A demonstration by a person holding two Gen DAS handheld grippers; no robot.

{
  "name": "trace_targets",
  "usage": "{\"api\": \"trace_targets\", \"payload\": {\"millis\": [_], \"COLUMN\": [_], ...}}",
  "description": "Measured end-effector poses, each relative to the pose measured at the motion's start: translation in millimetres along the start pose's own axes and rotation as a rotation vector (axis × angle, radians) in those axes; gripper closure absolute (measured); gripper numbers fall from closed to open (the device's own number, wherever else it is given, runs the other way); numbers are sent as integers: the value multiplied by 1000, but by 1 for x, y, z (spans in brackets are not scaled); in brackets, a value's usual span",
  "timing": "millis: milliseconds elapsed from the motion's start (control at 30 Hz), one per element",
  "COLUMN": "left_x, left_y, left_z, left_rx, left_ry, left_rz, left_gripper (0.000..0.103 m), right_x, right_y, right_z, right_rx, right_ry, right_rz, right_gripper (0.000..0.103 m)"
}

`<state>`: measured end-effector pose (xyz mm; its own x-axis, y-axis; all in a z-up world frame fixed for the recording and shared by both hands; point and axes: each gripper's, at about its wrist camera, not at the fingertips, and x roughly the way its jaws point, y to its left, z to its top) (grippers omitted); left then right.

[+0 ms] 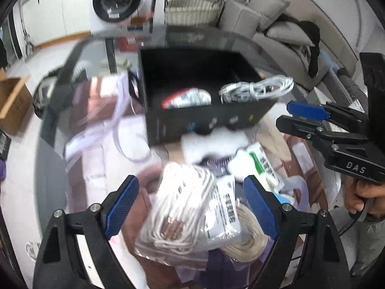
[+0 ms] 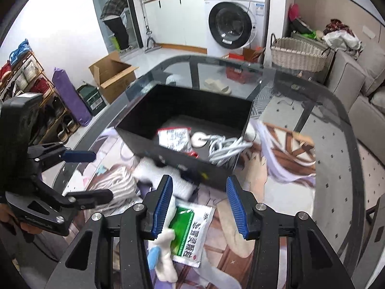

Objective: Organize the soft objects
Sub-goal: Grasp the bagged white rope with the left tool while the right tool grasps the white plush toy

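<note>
A black box (image 1: 207, 118) (image 2: 168, 106) stands on the glass table and holds a white cable bundle (image 1: 257, 88) (image 2: 223, 148) and a red-and-silver packet (image 1: 187, 97) (image 2: 174, 136). My left gripper (image 1: 191, 204) is open over a clear bag of white cable (image 1: 185, 207). My right gripper (image 2: 199, 203) is open above a green-and-white sachet (image 2: 192, 231) (image 1: 263, 165) and a white soft piece (image 2: 166, 252). A white soft item (image 1: 211, 144) (image 2: 163, 175) lies against the box front. Each gripper shows in the other's view, the right one (image 1: 288, 115) and the left one (image 2: 101, 175).
A printed cloth mat (image 2: 288, 154) covers the table (image 2: 341, 159). A striped cloth (image 2: 115, 183) lies at the left. A washing machine (image 2: 235, 26), wicker basket (image 2: 298, 53), cardboard box (image 2: 110, 72) and sofa (image 1: 284, 29) stand around.
</note>
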<state>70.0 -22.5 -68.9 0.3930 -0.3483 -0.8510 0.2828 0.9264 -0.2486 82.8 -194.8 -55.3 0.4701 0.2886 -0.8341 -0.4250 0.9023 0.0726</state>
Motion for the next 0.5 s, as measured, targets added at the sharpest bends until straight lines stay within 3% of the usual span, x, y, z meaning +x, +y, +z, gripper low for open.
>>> {"api": "trace_targets", "payload": {"millis": [267, 500], "left_x": [18, 16], "left_y": [-8, 2], "left_z": [-12, -18], "left_rx": [10, 13], "left_ry": [81, 95], "left_rz": [17, 35], "left_gripper": [14, 14], "right_x": [16, 30], "right_y": [-1, 9], "right_z": [-6, -24], "right_rx": [-9, -44], "right_ry": [59, 145], "right_rz": [0, 59], "right_gripper": [55, 55]}}
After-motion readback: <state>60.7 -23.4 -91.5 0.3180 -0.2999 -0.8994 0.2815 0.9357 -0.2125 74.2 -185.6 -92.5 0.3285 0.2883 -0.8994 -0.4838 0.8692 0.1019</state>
